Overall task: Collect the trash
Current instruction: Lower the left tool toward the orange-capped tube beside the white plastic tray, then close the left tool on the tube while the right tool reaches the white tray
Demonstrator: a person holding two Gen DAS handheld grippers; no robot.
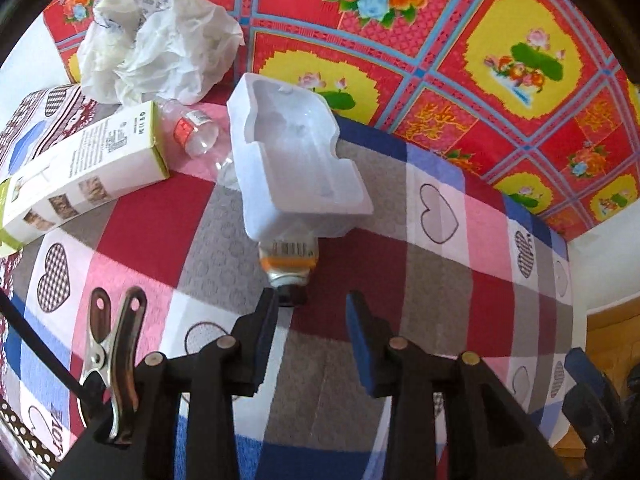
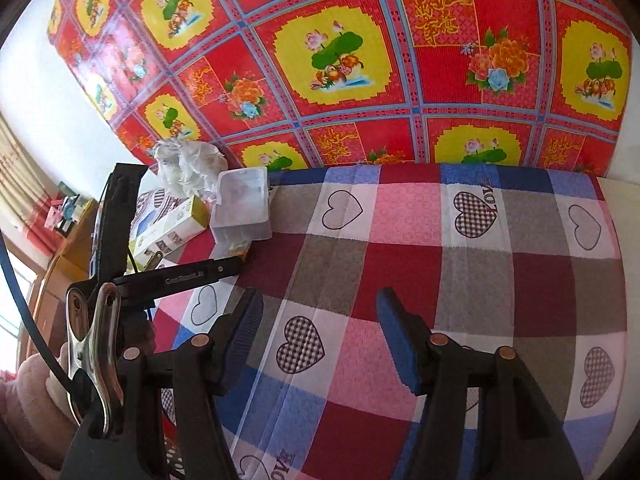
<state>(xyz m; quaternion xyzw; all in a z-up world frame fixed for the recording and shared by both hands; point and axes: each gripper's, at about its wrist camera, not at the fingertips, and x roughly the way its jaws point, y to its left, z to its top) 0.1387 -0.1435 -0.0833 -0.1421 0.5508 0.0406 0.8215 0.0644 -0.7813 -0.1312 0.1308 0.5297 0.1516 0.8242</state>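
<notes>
From the left wrist camera, the left gripper (image 1: 312,312) is spread wide and holds nothing. A small tube (image 1: 289,266) lies just past its tips at 12 o'clock, with its dark cap beside the left finger. A white plastic tray (image 1: 296,160) rests on the tube. At 10 o'clock lie a clear bottle (image 1: 196,132), a long box (image 1: 84,176) and a crumpled white bag (image 1: 160,44).

From the right wrist camera, the right gripper (image 2: 320,312) is also wide and holds nothing, above the checked cloth (image 2: 400,272). The trash pile sits at 10 o'clock, well apart.
</notes>
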